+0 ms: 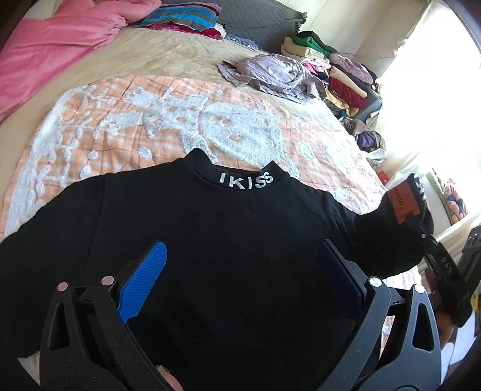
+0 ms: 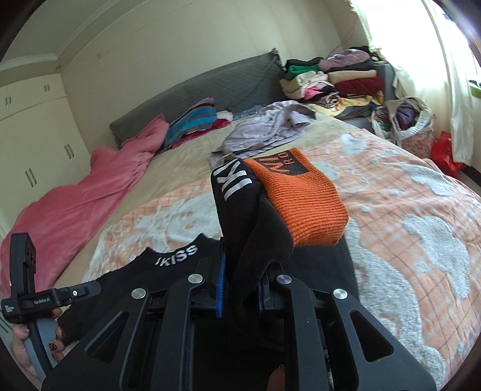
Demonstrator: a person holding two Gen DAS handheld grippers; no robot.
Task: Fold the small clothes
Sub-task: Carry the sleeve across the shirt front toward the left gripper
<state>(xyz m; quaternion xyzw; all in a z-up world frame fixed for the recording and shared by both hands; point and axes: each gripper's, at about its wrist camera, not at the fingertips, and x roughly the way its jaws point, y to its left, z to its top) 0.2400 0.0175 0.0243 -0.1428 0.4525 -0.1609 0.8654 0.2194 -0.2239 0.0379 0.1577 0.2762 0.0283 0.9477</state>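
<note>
We look across a bed (image 1: 168, 69) in a bright bedroom, its orange-and-white quilt (image 1: 156, 126) spread under a black sweater (image 1: 228, 240) that lies flat on it, the collar lettered "IKISS" pointing toward the grey headboard (image 2: 210, 87).

The right gripper (image 2: 240, 296) is pressed together on the sweater's sleeve (image 2: 252, 240), its blue pads (image 2: 220, 288) pinching the black cloth just below the orange ribbed cuff (image 2: 303, 204), which stands up above the sweater's body. We cannot see how much cloth sits between the pads, since the sleeve bunches over them. In the left wrist view this gripper is cut off at the edge, with only the cuff and part of its frame showing.

The left gripper (image 1: 240, 276) hangs over the sweater's chest with its jaws spread wide and nothing between them; its lower frame hides the hem. In the right wrist view only its handle and the left hand (image 2: 33, 343) gripping it show, beside the sweater's shoulder.

Beyond the sweater's collar lies a crumpled lilac garment (image 1: 270, 75), and further that way a stack of folded clothes (image 2: 333, 78) near the headboard's corner. A pink blanket (image 1: 57, 45) runs along the far side of the bed from the sweater, with a striped pile (image 1: 183, 19) at its head. The window (image 1: 427, 90) is washed out by glare.
</note>
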